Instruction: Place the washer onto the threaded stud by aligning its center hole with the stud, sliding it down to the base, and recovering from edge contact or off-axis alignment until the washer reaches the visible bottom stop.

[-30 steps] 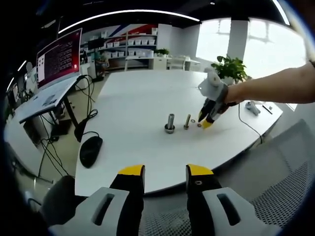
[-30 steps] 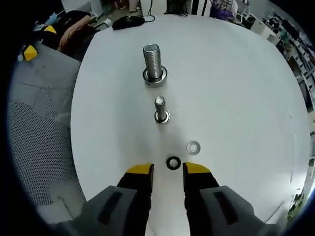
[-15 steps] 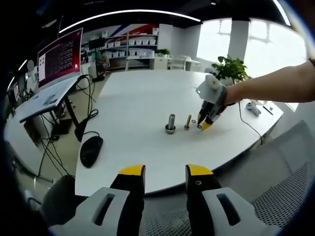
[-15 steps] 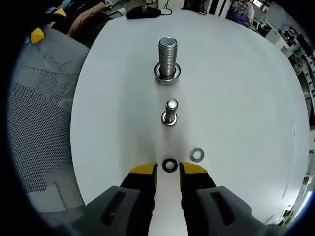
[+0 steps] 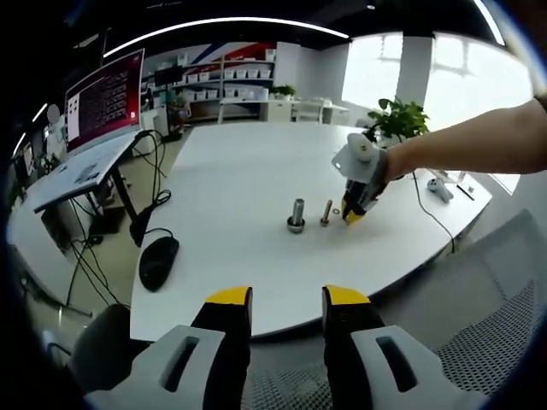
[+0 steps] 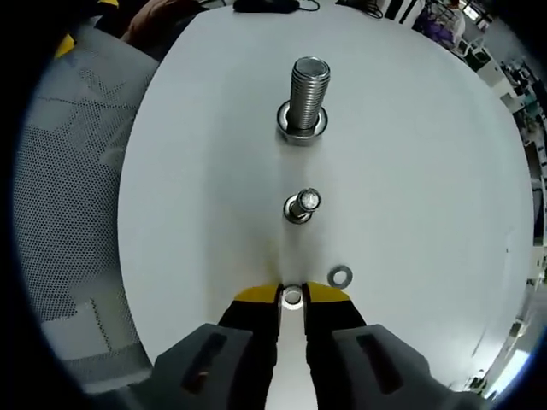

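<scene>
While it was open around the washer [image 6: 292, 297] a moment ago, the right gripper [image 6: 291, 301] now closes on it — the pick seems done. Beyond stand the small stud [image 6: 302, 205] and the large stud [image 6: 305, 98]; the left gripper [image 5: 286, 301] waits apart, open.

On the table [image 6: 427, 171], the big stud [image 6: 307, 98] stands farthest from the right gripper [image 6: 292, 296], the small bolt [image 6: 302, 205] sits between, one washer [image 6: 292, 297] lies between the jaws, another washer [image 6: 340, 275] just right.
</scene>
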